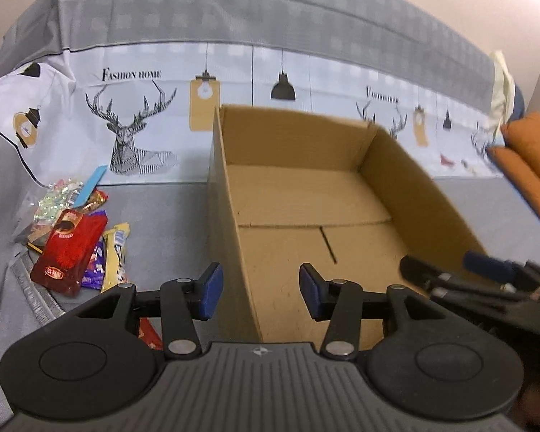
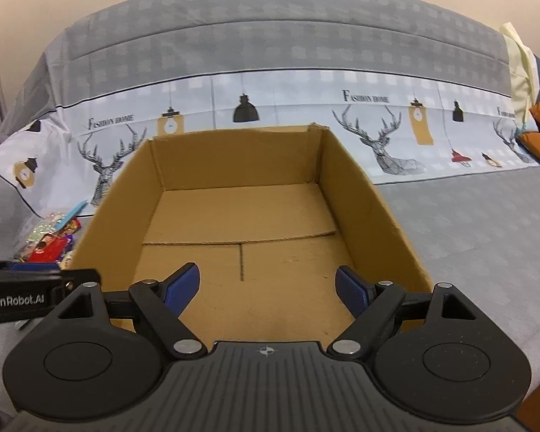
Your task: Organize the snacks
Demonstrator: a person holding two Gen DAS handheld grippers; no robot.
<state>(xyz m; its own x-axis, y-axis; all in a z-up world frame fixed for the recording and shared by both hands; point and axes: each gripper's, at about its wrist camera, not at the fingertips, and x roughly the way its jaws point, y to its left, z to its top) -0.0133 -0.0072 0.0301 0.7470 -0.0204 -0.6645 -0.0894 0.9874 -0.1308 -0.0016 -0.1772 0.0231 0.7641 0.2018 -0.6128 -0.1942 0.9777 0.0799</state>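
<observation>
Looking over the scene from biggest to smallest, we start with the cardboard box, which sits open-topped on the grey bed cover, its far wall toward the deer-print strip. We see nothing in it: only its bare bottom flaps and their seam. We judge its walls stiff enough to take dropped packets without folding.

Left of the box, well apart from its left wall, lies the heap of snacks. Largest is the red pouch, lying flat on top at the near end; we judge it light, soft and slick, best pinched across a flat edge or corner rather than its puffed middle. Just right of it a yellow wrapper stands on edge against a purple packet, both crinkly and likely to slide. At the far end a shiny clear bag and a thin blue card rest; the bag looks loose and may sag if taken by one corner.

Our left gripper hangs over the box's near left wall, jaws partly spread and pinching nothing. Our right gripper hovers above the box's near edge, jaws spread wide, also empty.
</observation>
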